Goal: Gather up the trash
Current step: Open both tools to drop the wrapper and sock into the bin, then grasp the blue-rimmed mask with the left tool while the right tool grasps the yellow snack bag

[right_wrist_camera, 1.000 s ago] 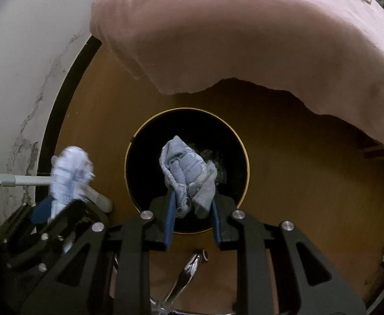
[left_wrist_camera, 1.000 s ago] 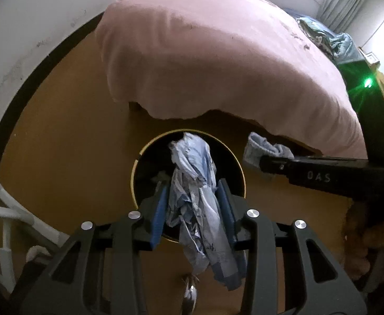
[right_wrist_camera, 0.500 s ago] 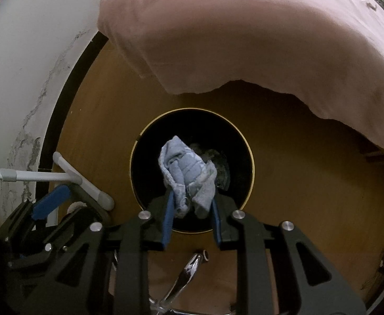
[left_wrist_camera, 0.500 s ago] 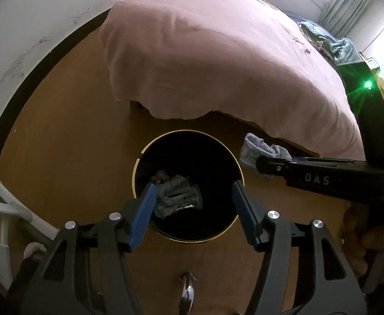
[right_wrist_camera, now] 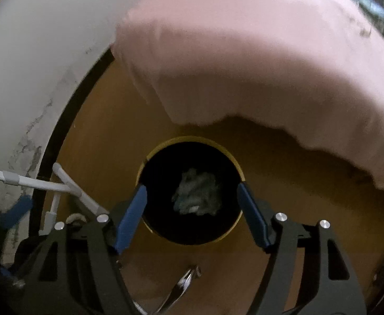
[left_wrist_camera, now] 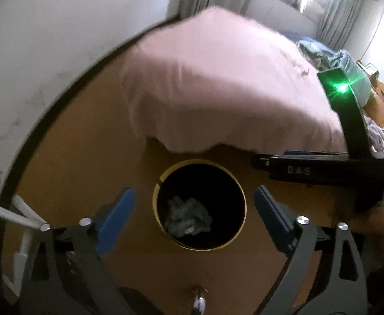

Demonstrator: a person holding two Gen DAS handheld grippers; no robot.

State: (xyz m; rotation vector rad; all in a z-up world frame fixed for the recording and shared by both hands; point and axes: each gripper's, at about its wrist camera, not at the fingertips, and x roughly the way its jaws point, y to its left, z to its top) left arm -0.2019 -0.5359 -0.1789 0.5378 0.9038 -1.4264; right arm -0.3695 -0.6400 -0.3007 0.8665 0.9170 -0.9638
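Both the left claw (left_wrist_camera: 193, 221) and the right claw (right_wrist_camera: 192, 216) have just been opening and hold nothing. The crumpled trash (right_wrist_camera: 197, 197) in the bin (left_wrist_camera: 163, 225) looks soft and light, easy to pinch anywhere.

One bin (left_wrist_camera: 240, 197), one wad of trash (left_wrist_camera: 189, 219) inside. Two grippers (left_wrist_camera: 194, 210) (right_wrist_camera: 192, 206). One bed (left_wrist_camera: 218, 92).

Your left gripper (left_wrist_camera: 193, 214) has a black frame, blue finger pads (left_wrist_camera: 117, 216) and silver screws. Your right gripper (right_wrist_camera: 192, 211) is built alike; from the side its black body reads "DAS" in pale letters and shows a green light.
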